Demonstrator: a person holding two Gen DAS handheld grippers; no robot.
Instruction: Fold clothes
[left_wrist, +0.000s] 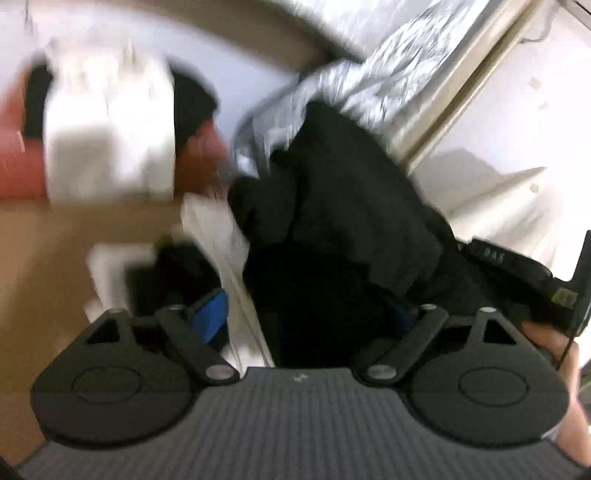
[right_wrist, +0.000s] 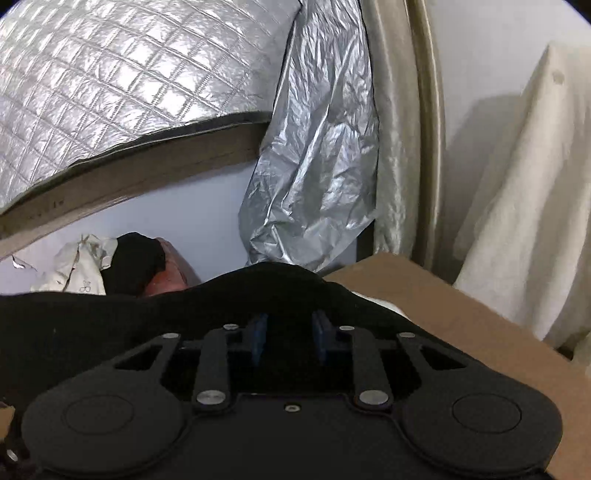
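A black garment (left_wrist: 332, 206) hangs bunched in front of my left gripper (left_wrist: 310, 314). The left jaws stand wide apart, with one blue pad (left_wrist: 212, 314) showing at the left and the other mostly hidden by the cloth. The view is motion-blurred. In the right wrist view the same black garment (right_wrist: 258, 291) drapes across my right gripper (right_wrist: 288, 339). Its blue pads (right_wrist: 258, 338) stand a narrow gap apart with black cloth between them.
A brown cardboard surface (right_wrist: 461, 317) lies under the garment. White clothing (left_wrist: 110, 129) and a red object (left_wrist: 22, 162) sit at the far left. Silver quilted and crinkled foil covers (right_wrist: 314, 166) hang behind. A cream cloth (right_wrist: 524, 206) drapes at right.
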